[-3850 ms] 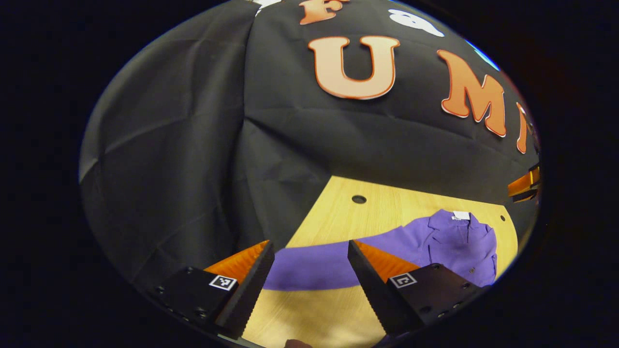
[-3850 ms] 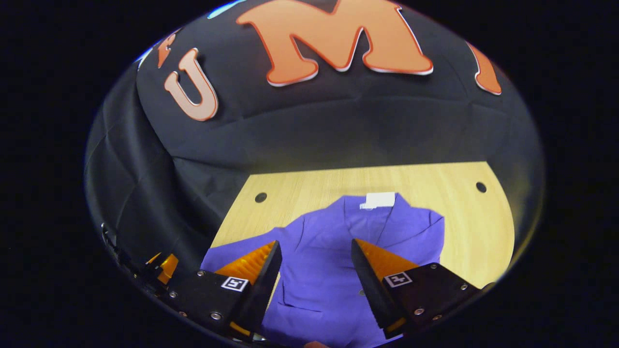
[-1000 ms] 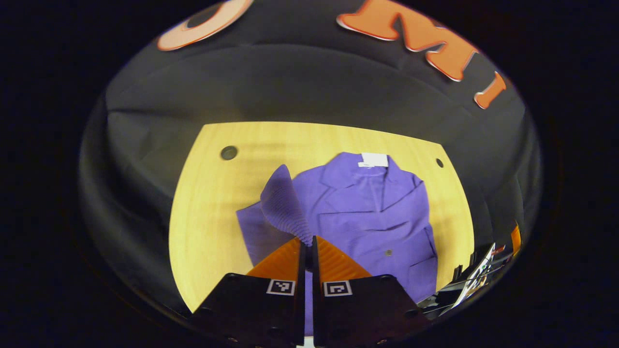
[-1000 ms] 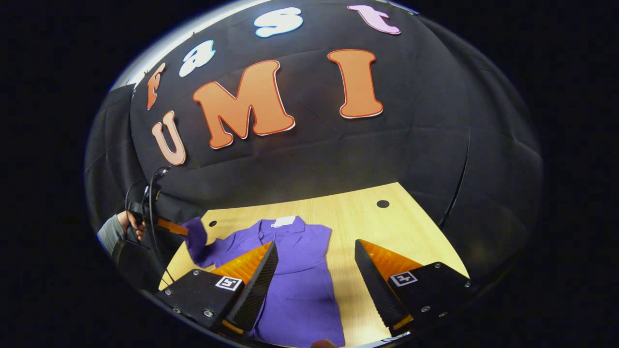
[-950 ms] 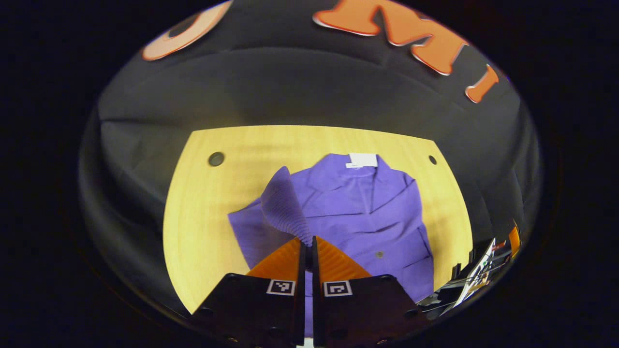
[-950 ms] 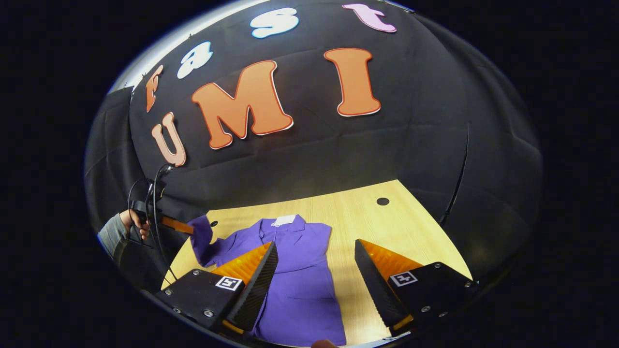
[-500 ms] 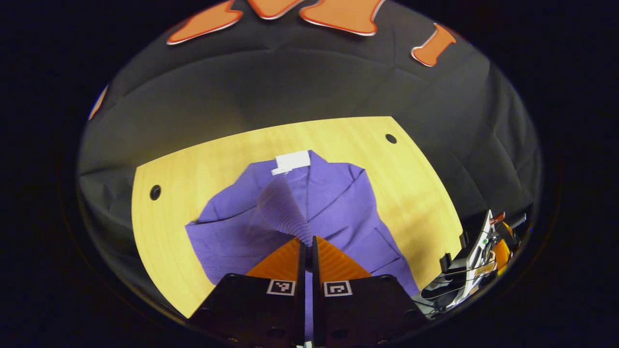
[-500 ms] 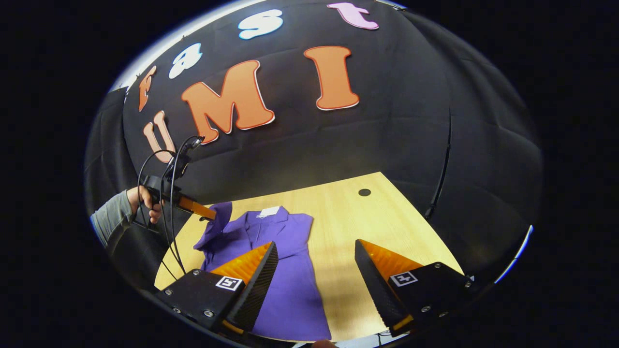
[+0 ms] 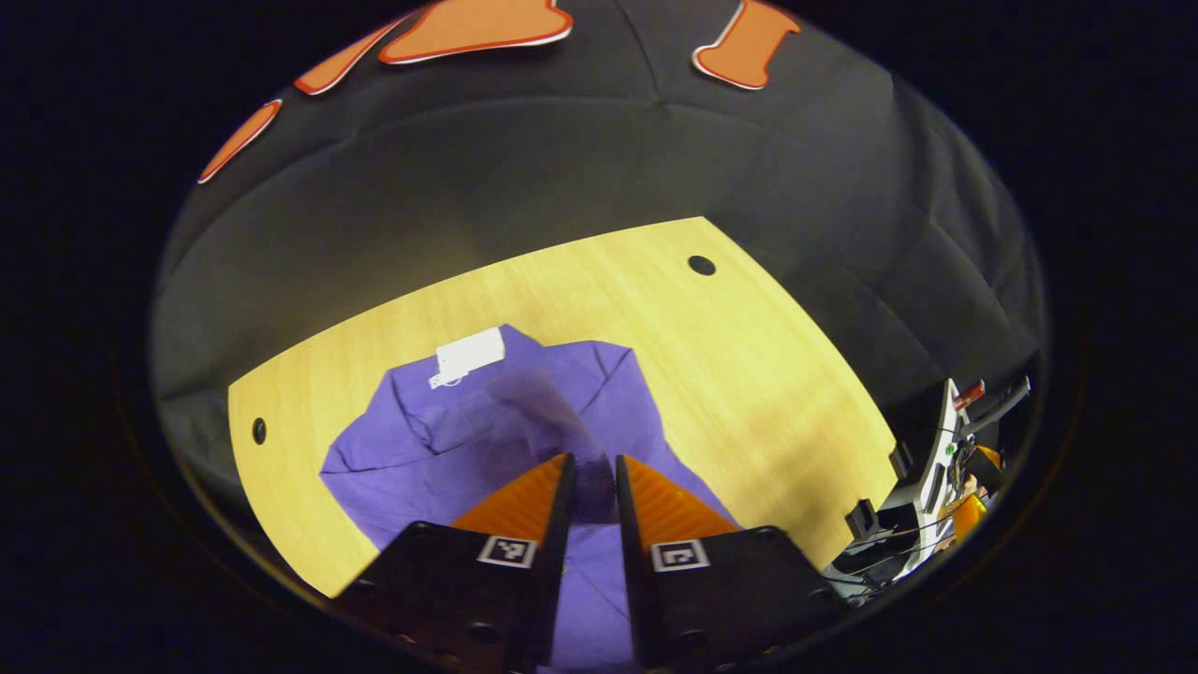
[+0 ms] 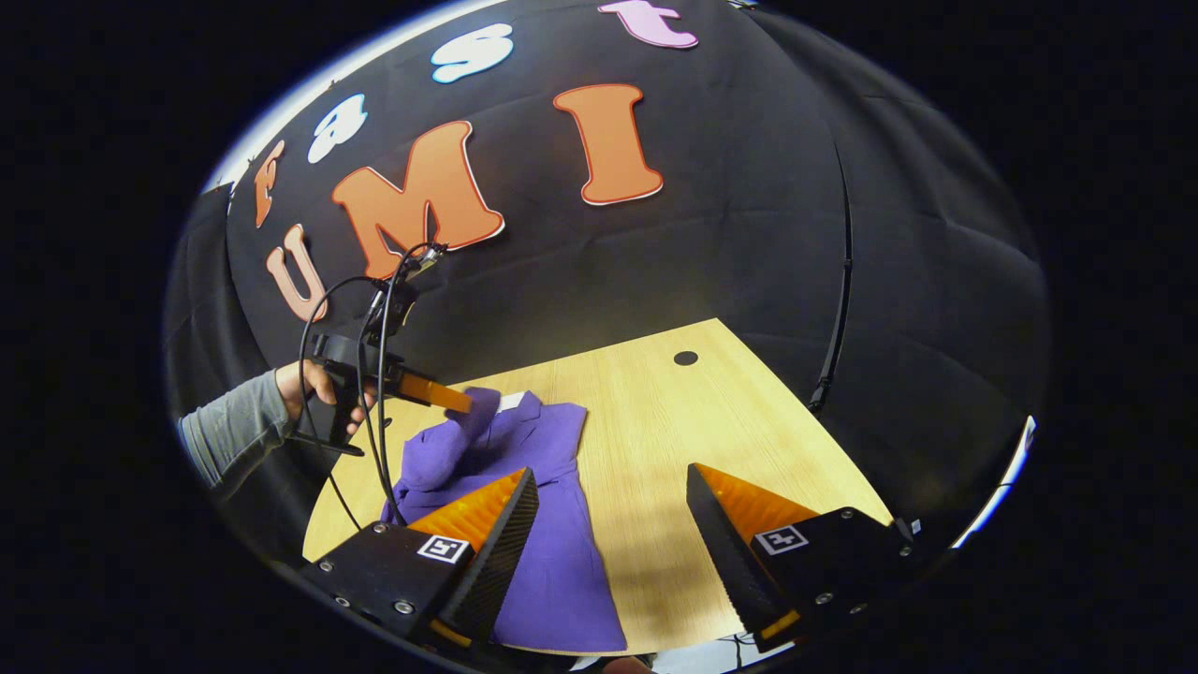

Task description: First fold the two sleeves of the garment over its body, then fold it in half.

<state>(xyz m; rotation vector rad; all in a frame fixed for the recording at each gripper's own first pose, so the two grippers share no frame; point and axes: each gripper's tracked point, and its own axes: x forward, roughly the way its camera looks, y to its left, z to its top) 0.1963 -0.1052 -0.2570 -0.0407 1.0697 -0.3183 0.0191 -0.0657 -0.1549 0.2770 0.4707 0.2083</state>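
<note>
A light wooden table (image 9: 749, 374) with small round holes near its corners stands against the booth's black cloth wall (image 10: 749, 262). On it lies a purple collared garment (image 9: 412, 459), spread flat with its collar toward the wall and a white tag (image 9: 468, 354) at the neck; in the right gripper view the garment (image 10: 552, 562) occupies the left part of the tabletop, with bare wood to its right.

The garment's left sleeve (image 9: 552, 426) is raised off the body and rises to the left gripper (image 9: 590, 487), blurred in the left gripper view. The orange fingers (image 9: 519, 496) there stand slightly apart with the purple cloth between them; whether they press on it or have let go cannot be told. In the right gripper view the same left gripper (image 10: 459, 402) is above the garment's collar end, held by a hand (image 10: 314, 388) in a grey sleeve (image 10: 229, 435), with black cables (image 10: 374, 374) looping from its body, and the sleeve cloth (image 10: 449, 445) hangs bunched beneath its tip.

The right gripper (image 10: 608, 505) is held over the near right side of the table, its fingers spread wide, nothing between them, apart from the garment. In the left gripper view it (image 9: 945, 468) shows at the table's right edge.
</note>
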